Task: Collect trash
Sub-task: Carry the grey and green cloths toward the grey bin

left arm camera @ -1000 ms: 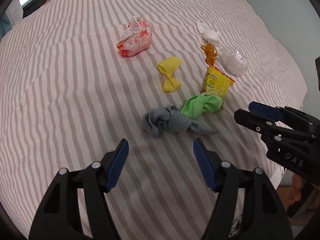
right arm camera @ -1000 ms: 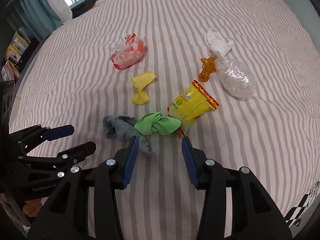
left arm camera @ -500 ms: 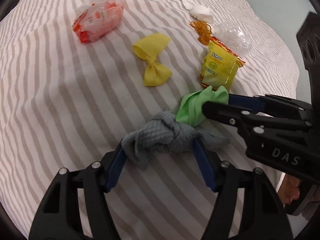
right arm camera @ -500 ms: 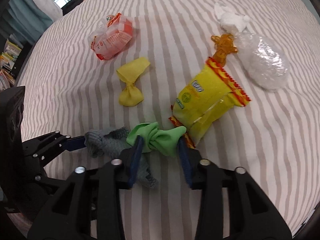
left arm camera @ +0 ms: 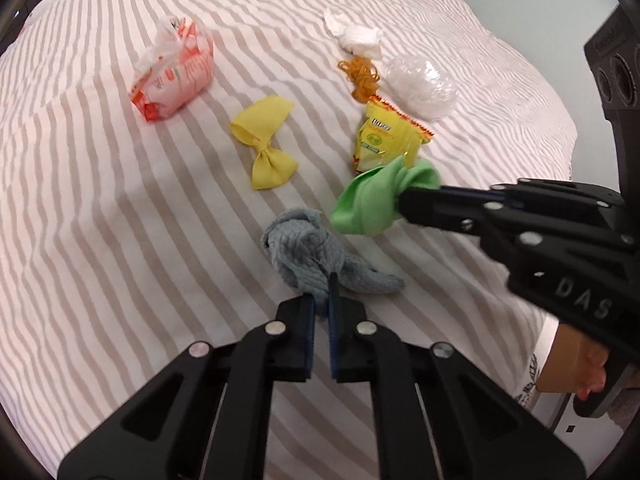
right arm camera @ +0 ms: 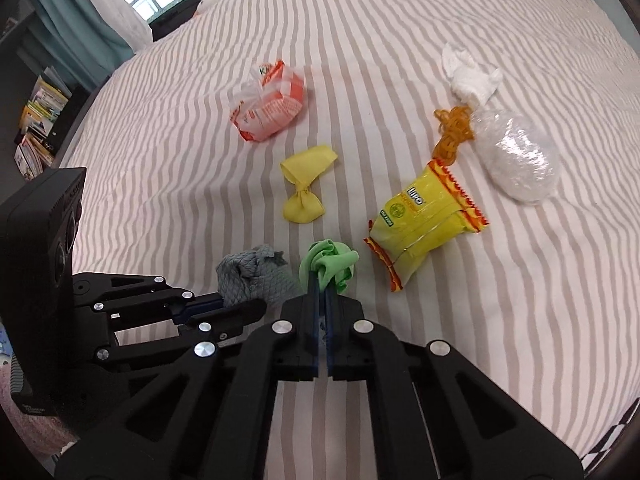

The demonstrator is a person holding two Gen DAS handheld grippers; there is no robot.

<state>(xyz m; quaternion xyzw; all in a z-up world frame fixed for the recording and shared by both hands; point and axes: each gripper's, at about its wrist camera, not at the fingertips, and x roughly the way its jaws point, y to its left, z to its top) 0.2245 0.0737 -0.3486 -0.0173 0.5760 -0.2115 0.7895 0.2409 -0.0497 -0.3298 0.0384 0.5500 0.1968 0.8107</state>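
My left gripper (left arm camera: pixel 321 300) is shut on the knotted grey cloth (left arm camera: pixel 308 250), which also shows in the right wrist view (right arm camera: pixel 256 272). My right gripper (right arm camera: pixel 321 286) is shut on the knotted green cloth (right arm camera: pixel 330 264) and holds it just above the striped bed; it also shows in the left wrist view (left arm camera: pixel 380 196). Ahead lie a yellow knotted cloth (right arm camera: pixel 306 188), a yellow snack packet (right arm camera: pixel 424 220), an orange-and-white wrapper (right arm camera: pixel 268 108), a clear plastic bag (right arm camera: pixel 518 156), orange rubber bands (right arm camera: pixel 454 124) and a crumpled white tissue (right arm camera: pixel 472 76).
The striped bedsheet (right arm camera: pixel 400 20) covers the whole work surface. A window and teal curtains (right arm camera: pixel 80 28) stand at the back left, with a bookshelf (right arm camera: pixel 36 120) beside them. The bed's right edge (left arm camera: pixel 560 128) drops off by a pale wall.
Both grippers moved forward and closed: the left on the grey cloth, the right on the green cloth. The green cloth has come up off the sheet.
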